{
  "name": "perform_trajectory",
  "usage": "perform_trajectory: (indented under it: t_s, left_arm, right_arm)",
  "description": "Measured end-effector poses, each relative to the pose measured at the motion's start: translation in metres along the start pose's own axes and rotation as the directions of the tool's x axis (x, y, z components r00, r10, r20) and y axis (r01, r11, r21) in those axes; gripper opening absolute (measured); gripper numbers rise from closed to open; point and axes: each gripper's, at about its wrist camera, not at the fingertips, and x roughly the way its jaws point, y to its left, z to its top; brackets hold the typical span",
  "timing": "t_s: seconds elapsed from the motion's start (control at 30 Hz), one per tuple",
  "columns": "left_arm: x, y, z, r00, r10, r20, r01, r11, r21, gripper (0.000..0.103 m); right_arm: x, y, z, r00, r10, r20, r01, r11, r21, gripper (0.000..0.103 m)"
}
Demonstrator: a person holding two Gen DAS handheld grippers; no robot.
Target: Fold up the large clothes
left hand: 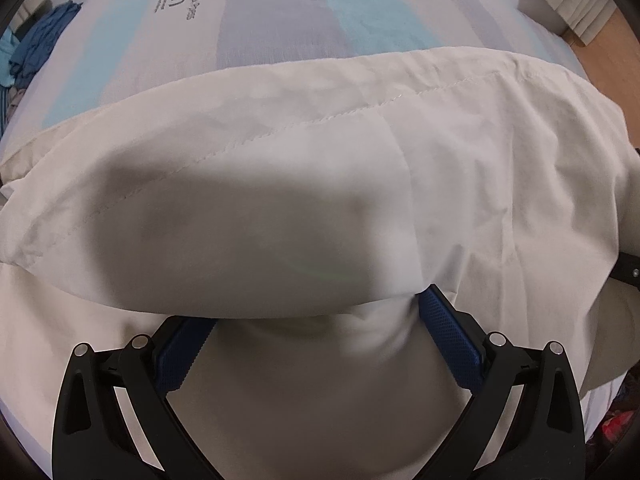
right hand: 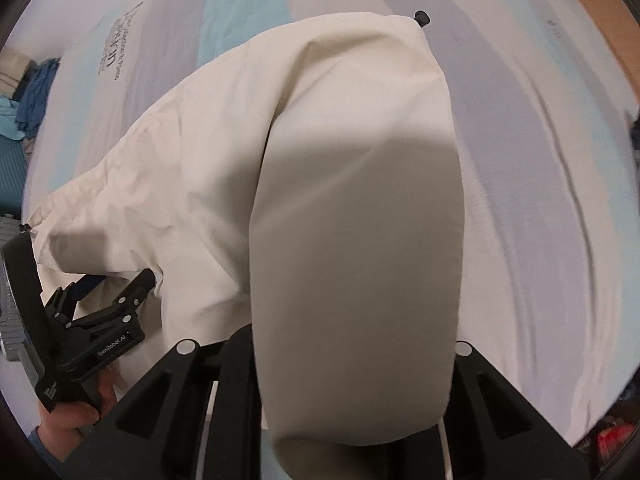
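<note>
A striped bed point(left hand: 280, 20) in pale blue, grey and white carries a large cream garment point(left hand: 460, 168), spread across the cover and partly lifted at its near edge. Both tools are at work on it. The left hand-held gripper point(left hand: 316, 320) has its blue ridged pads point(left hand: 452, 340) set fairly wide, with a fold of the cream cloth draped over the tips and bunched between them; whether the pads actually pinch the cloth cannot be told from either view. The right hand-held gripper point(right hand: 352, 400) is buried under a thick fold of the garment point(right hand: 352, 240) that hangs over its tips, so its opening cannot be told.

The step in hand looks like carrying the near edge over the rest of the garment. Done well, both tools would travel level and together, keeping the stitched seam point(left hand: 320, 118) straight and the lifted layer taut enough to land without trapped creases, and letting go only once the edge lies flat on the layer beneath. A small black toggle point(right hand: 421, 17) at the far corner should end up tucked inside rather than dangling.

Dark lettering is printed on the bed cover point(left hand: 176, 0), too curved and blurred to read with confidence. The left tool's body point(right hand: 108, 350) bears the white wording "GenRobot.AI". A heap of blue clothes point(left hand: 36, 40) lies at the bed's far left.
</note>
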Motion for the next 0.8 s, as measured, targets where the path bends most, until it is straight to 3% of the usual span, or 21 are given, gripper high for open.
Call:
perform_trajectory:
  t_s: [0.23,0.47,0.8]
  left_arm:
    - [-0.038,0.014,0.0,0.998,-0.022,0.063,0.023,1.0,-0.013,0.097]
    - [-0.085,0.052,-0.005,0.99,-0.003,0.139,0.011,0.998,-0.06,0.097]
    - [-0.131,0.095,-0.04,0.989,0.029,0.146,-0.025,0.999,-0.034,0.097]
  right_arm:
    - [-0.034,0.034,-0.005,0.994,-0.093,0.056,0.094,0.996,0.0,0.016]
    - [-0.056,0.055,-0.012,0.987,-0.11,0.116,0.108,0.994,0.028,0.016]
    - [-0.091,0.089,-0.043,0.974,-0.117,0.193,0.117,0.993,0.011,0.015]
